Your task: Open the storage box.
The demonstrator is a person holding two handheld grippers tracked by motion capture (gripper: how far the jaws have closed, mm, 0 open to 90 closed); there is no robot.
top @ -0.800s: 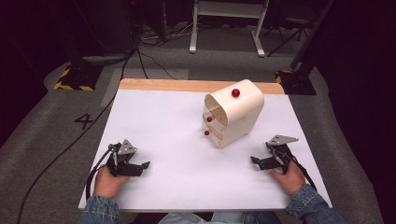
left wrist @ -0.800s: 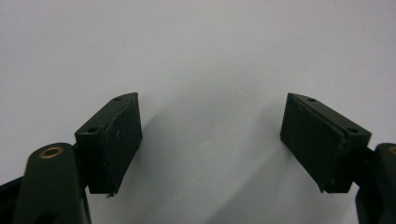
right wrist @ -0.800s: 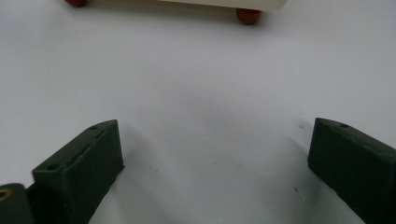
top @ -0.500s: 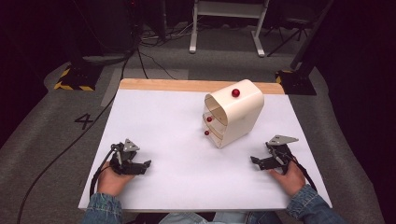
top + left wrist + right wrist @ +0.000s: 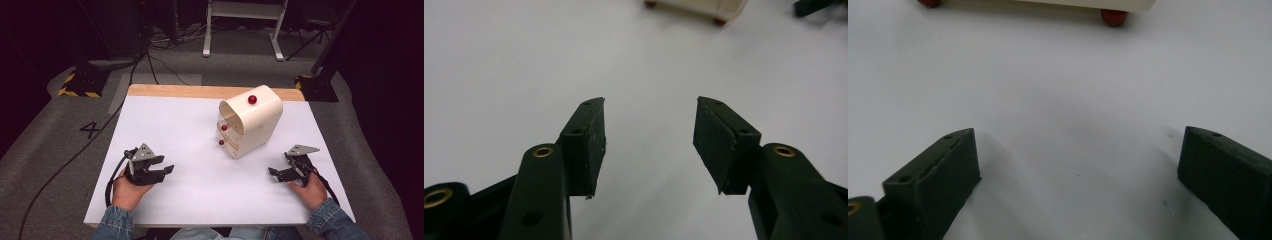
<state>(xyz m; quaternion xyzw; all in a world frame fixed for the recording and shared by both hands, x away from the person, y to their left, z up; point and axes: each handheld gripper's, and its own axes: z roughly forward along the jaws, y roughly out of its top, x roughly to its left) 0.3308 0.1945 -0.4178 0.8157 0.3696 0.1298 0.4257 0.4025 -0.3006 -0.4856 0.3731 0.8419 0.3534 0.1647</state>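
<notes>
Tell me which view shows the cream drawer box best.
The high view: the whole drawer box shows, with its red knobs. The left gripper view and the right gripper view catch just its bottom edge and red feet.

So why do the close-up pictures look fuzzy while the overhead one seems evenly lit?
High view: soft, even light on the white table, dark surroundings. Left gripper view: jaws fairly sharp, the cream cabinet blurred. Right gripper view: near jaws soft, faint shadows beneath them.
</notes>
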